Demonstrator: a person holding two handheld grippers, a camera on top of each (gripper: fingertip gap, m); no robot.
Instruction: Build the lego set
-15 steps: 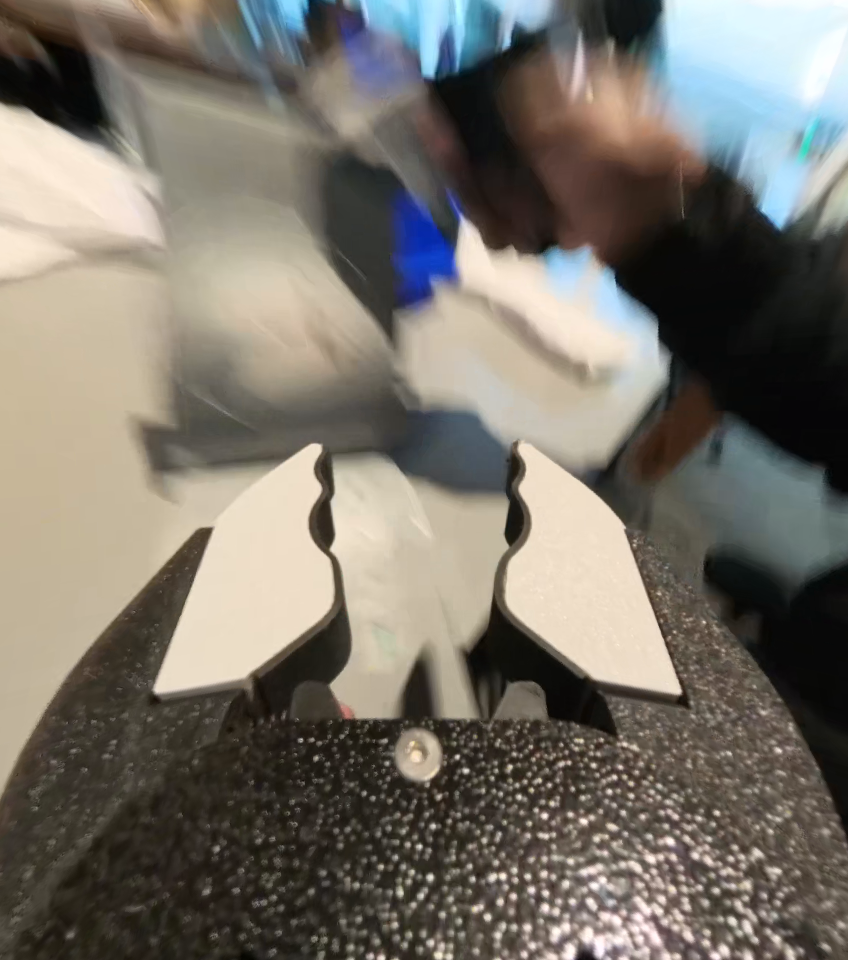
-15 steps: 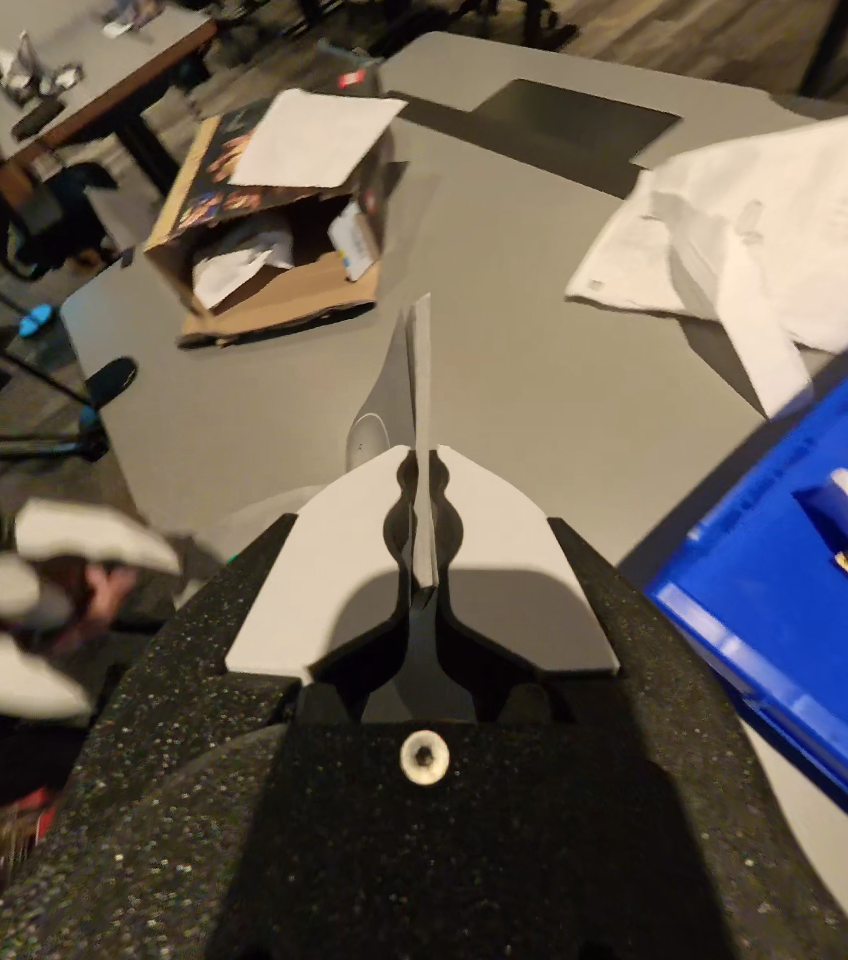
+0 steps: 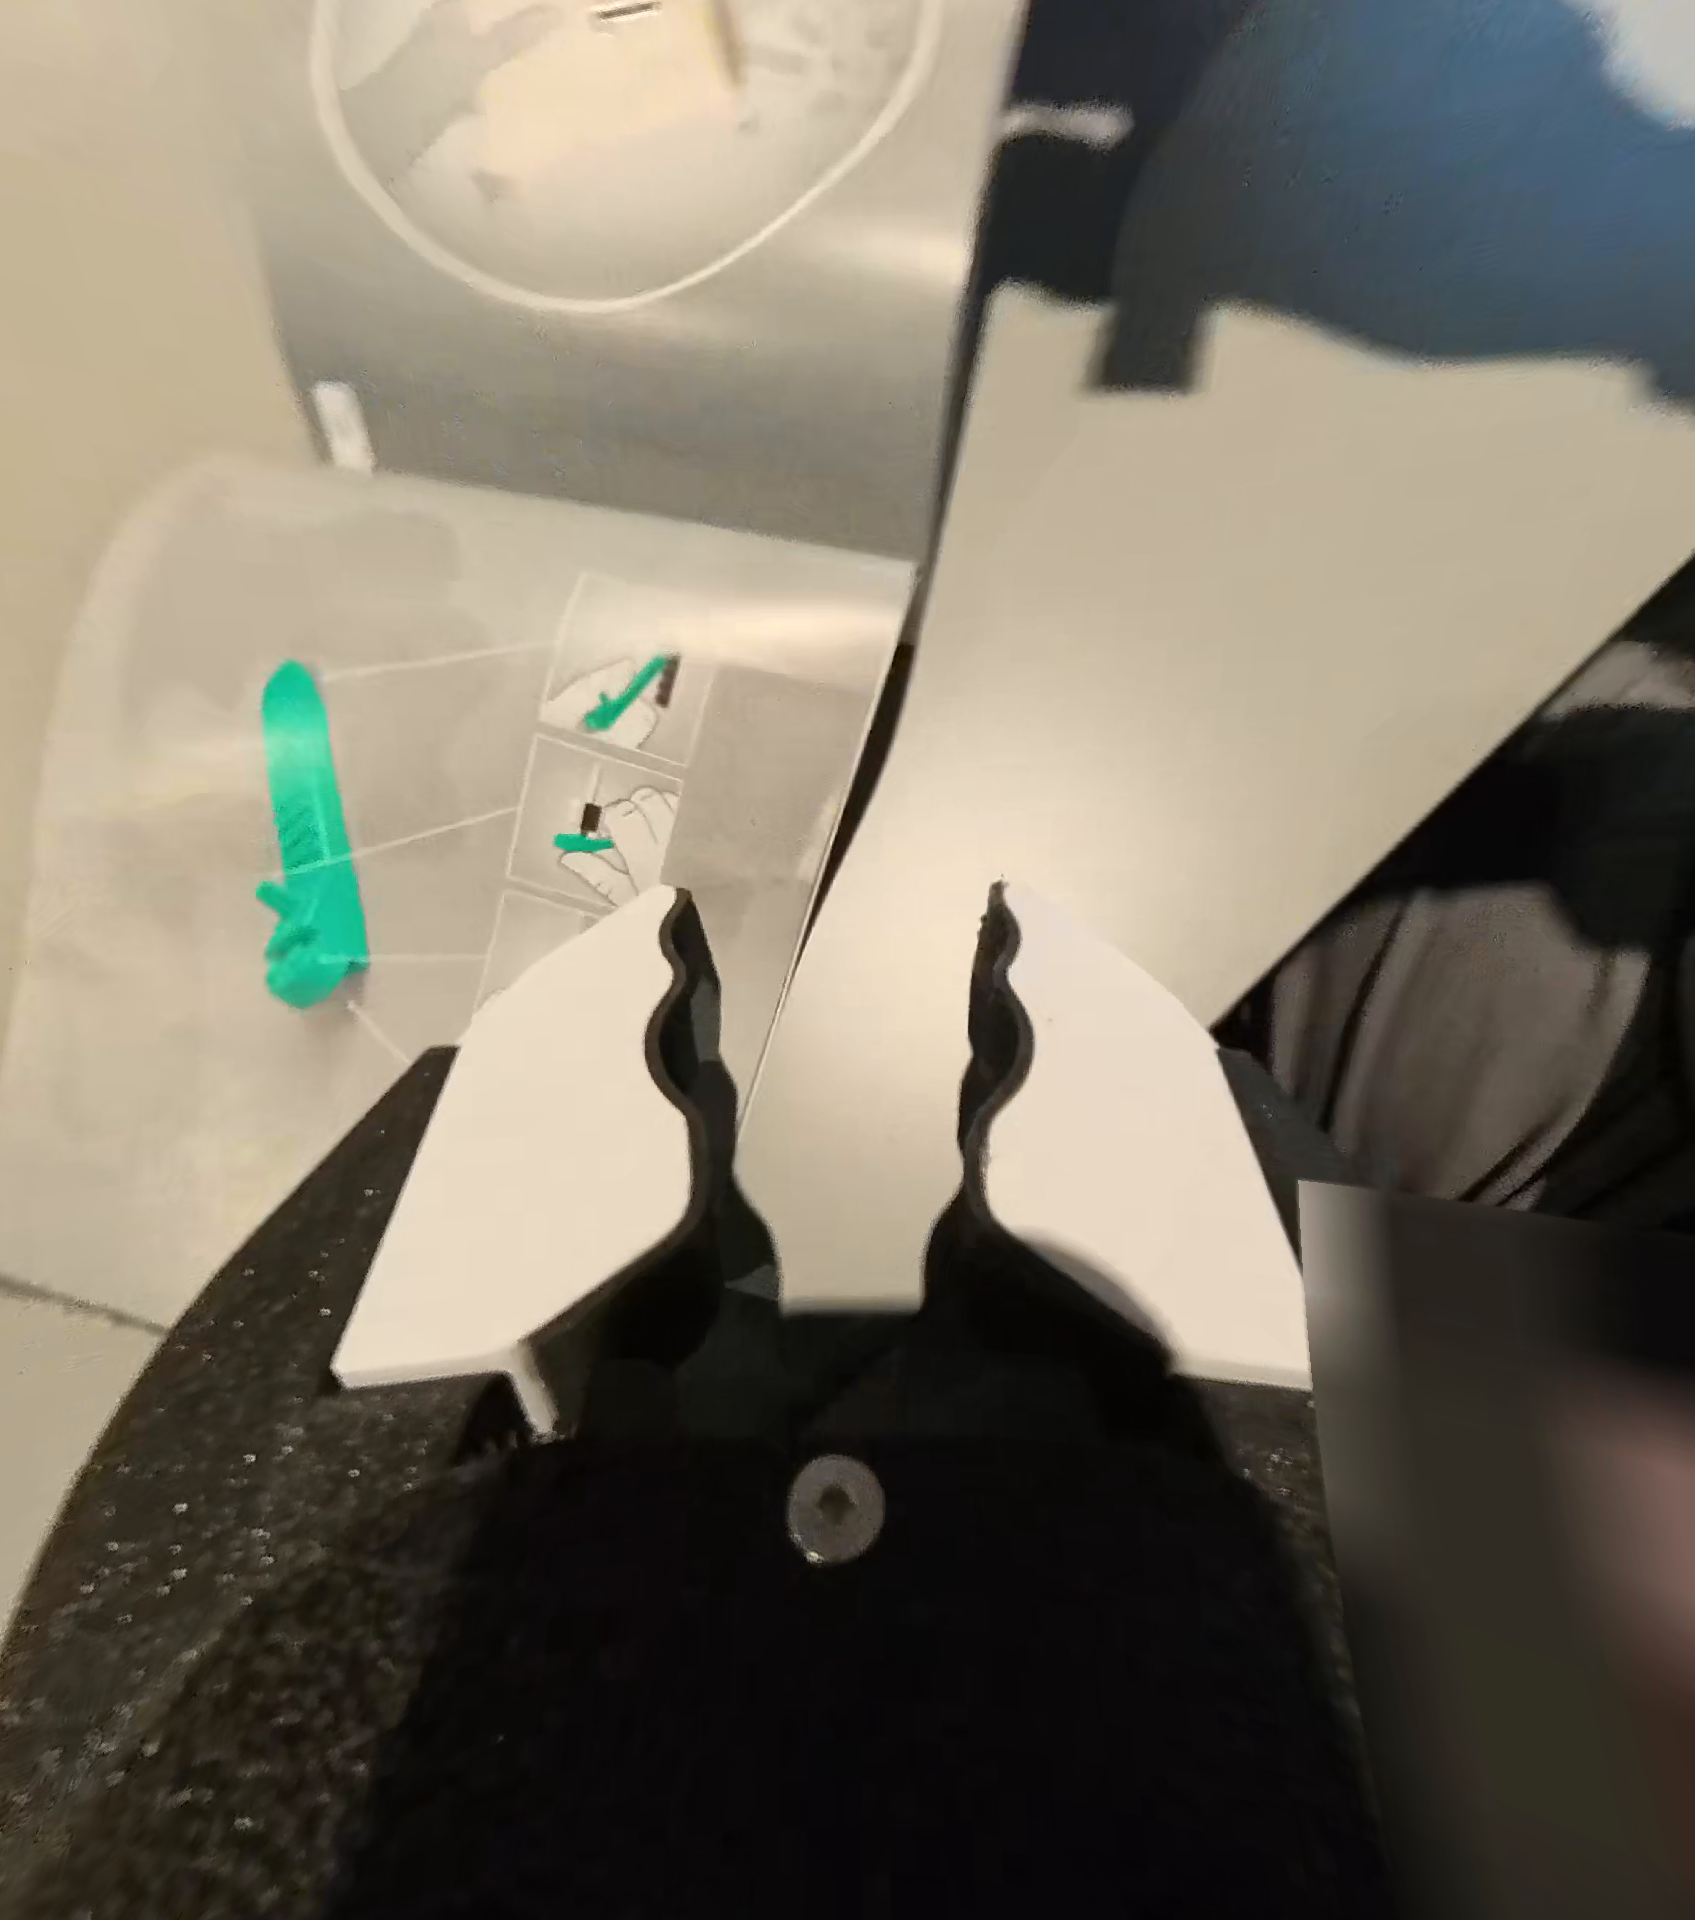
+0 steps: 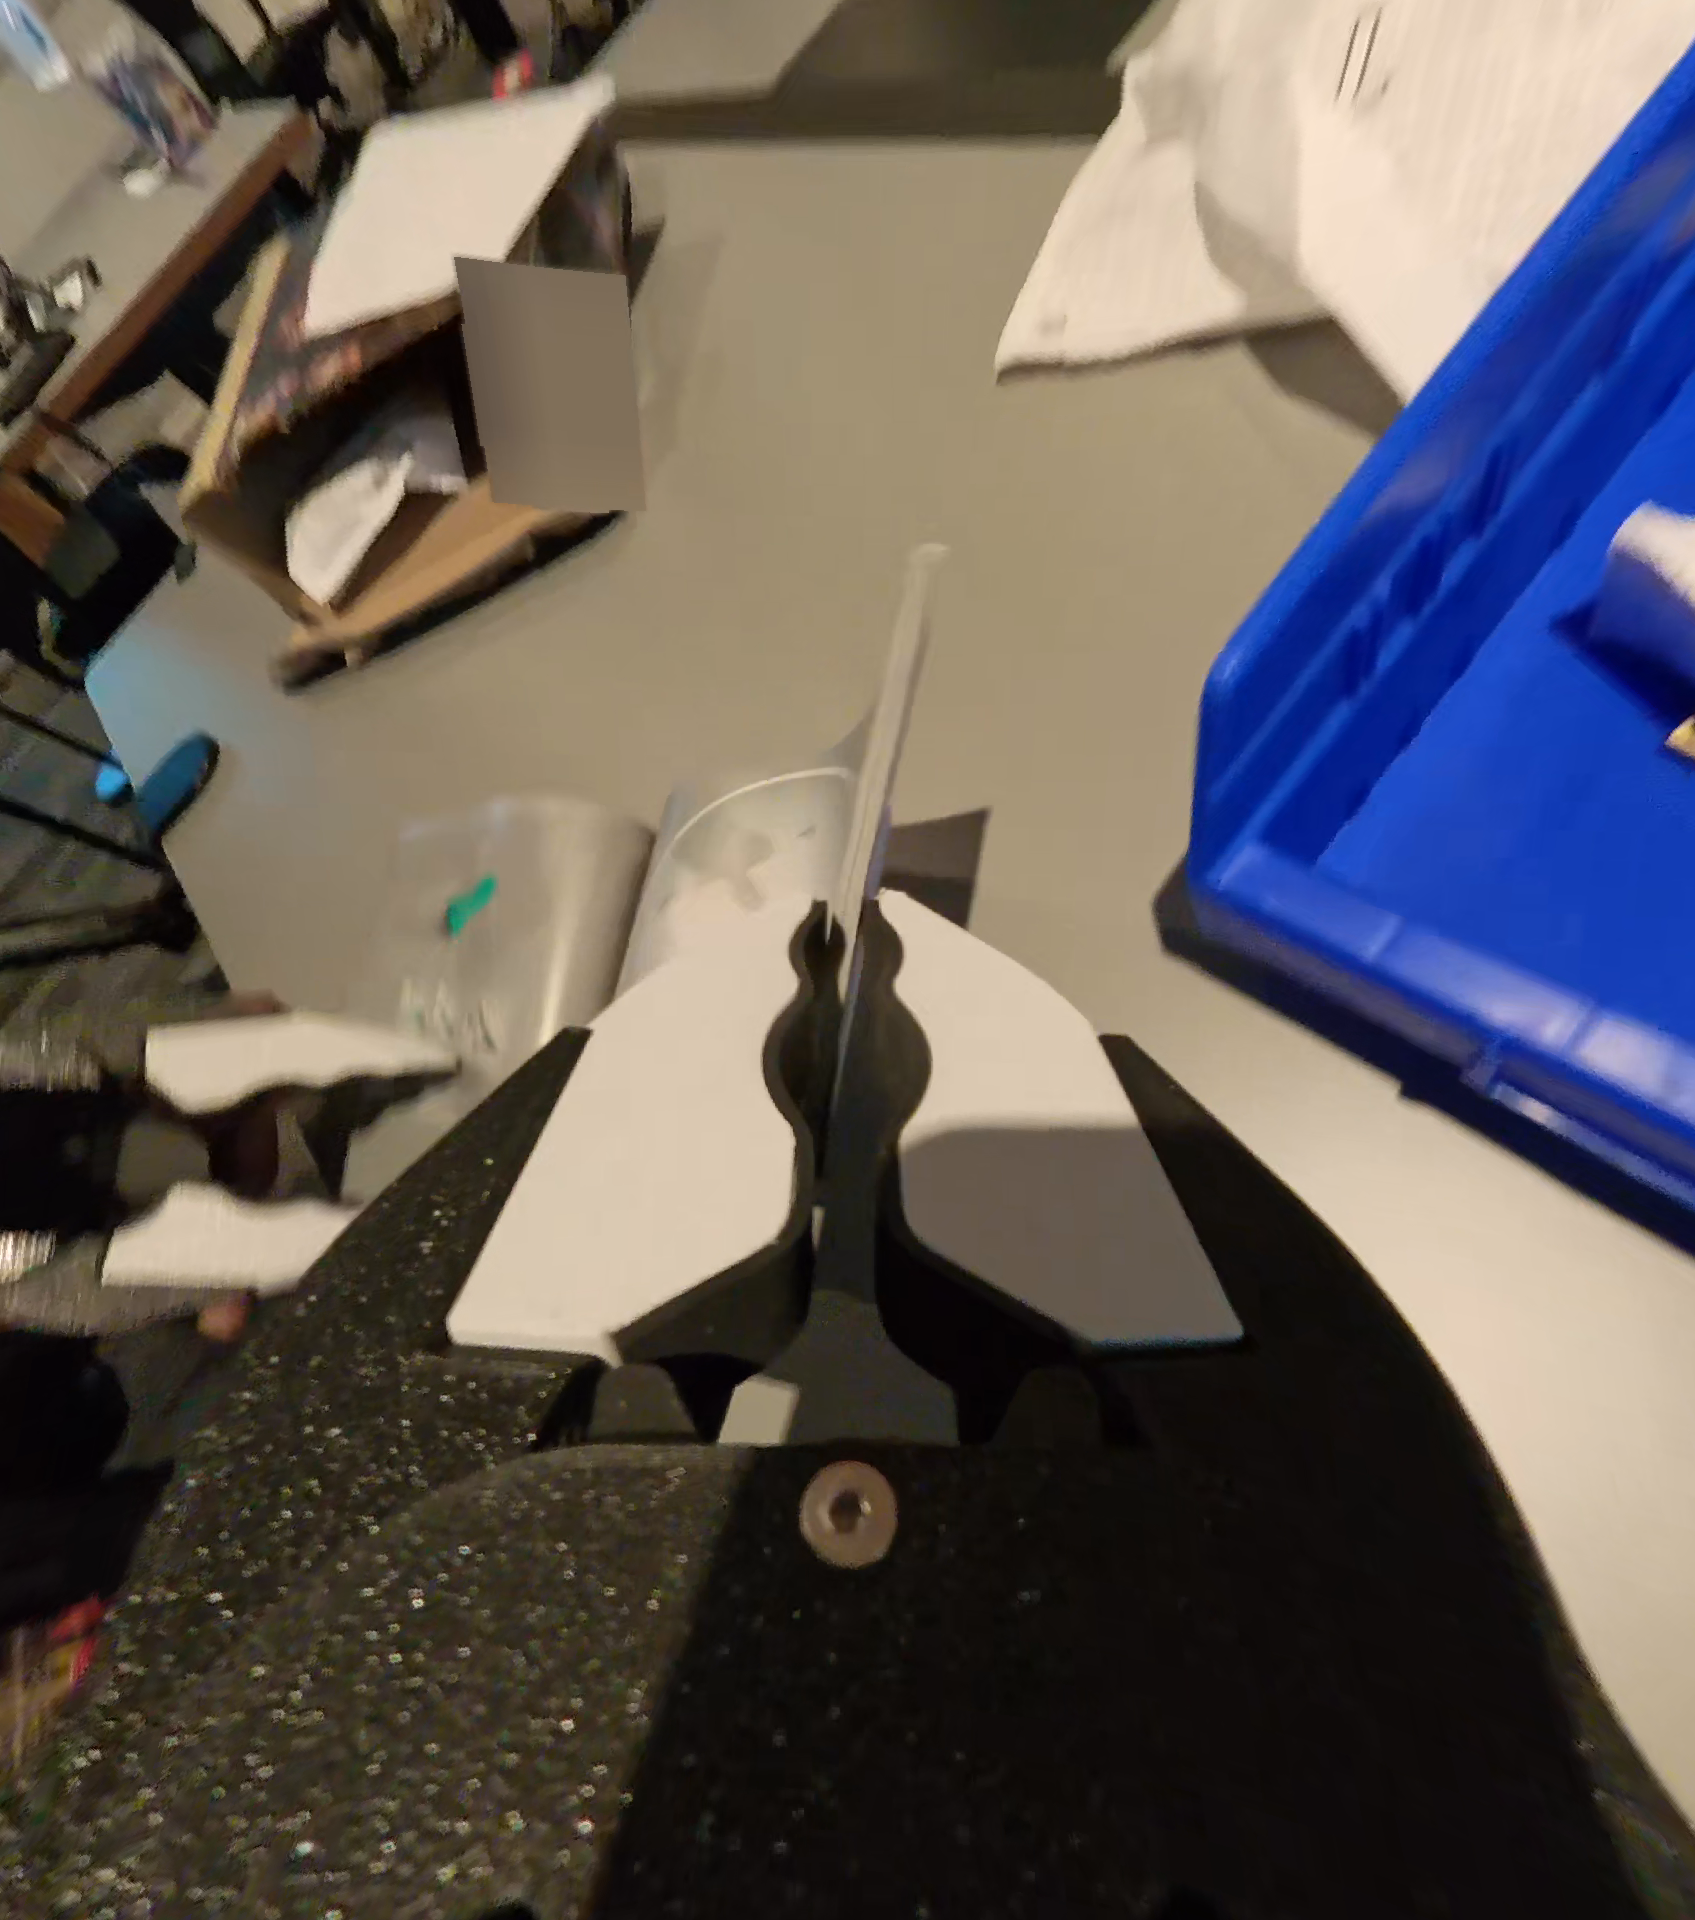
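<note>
Pages of the instruction booklet (image 4: 874, 790) stand edge-on, pinched in the right tool (image 4: 843, 935), above the grey surface (image 4: 822, 416) beside a blue bin (image 4: 1508, 790). Left tool (image 3: 838, 914) gapes wide, empty, its fingers straddling the booklet's lifted sheet over the open pages.

No writing you can read here.

You'll find only wordless picture panels on the instruction booklet (image 3: 604, 790) at about 10 o'clock in the left wrist view, and the printed cardboard box (image 4: 355, 416) at 11 o'clock in the right wrist view is too blurred to read.
</note>
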